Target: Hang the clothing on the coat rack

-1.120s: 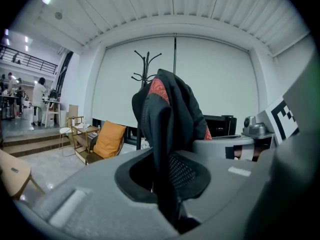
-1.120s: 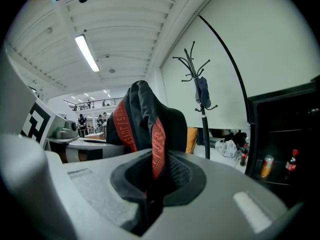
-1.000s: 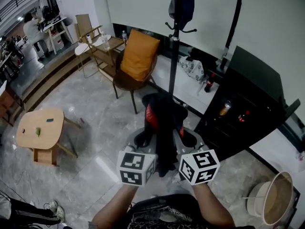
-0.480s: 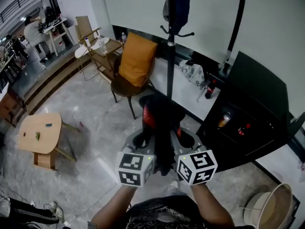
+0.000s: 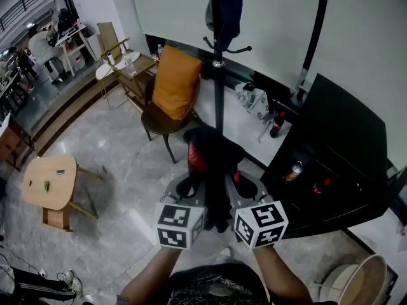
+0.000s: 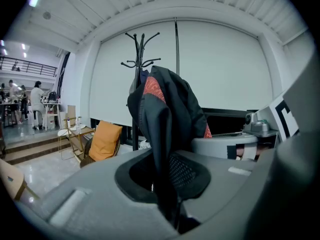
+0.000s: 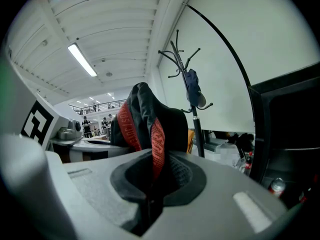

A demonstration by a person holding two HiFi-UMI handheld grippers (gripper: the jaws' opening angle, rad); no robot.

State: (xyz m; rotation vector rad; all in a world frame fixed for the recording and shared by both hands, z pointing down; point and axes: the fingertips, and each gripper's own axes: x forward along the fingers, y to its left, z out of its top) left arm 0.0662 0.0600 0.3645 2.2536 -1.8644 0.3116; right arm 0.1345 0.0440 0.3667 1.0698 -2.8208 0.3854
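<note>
I hold a black jacket (image 5: 213,157) with a red lining between both grippers, bunched up in front of me. My left gripper (image 5: 198,192) is shut on the jacket's dark cloth (image 6: 162,134), which runs down between its jaws. My right gripper (image 5: 230,189) is shut on the jacket's red-trimmed edge (image 7: 155,144). The black coat rack (image 5: 218,62) stands just beyond the jacket, with a dark cap (image 5: 224,8) hanging on one of its upper hooks. The same coat rack (image 6: 140,49) rises behind the jacket in the left gripper view, and the coat rack (image 7: 189,79) stands to the right of it in the right gripper view.
A brown chair with an orange cushion (image 5: 172,84) stands left of the rack. A black cabinet (image 5: 337,164) with bottles fills the right. A low wooden table (image 5: 48,183) sits far left, a round bin (image 5: 356,281) at bottom right. A tall black arc lamp pole (image 5: 315,30) leans near the wall.
The view has shifted: the coat rack, chair and cabinet have slid left and down in the head view, so the rack stands nearer above the jacket. Both grippers keep their hold.
</note>
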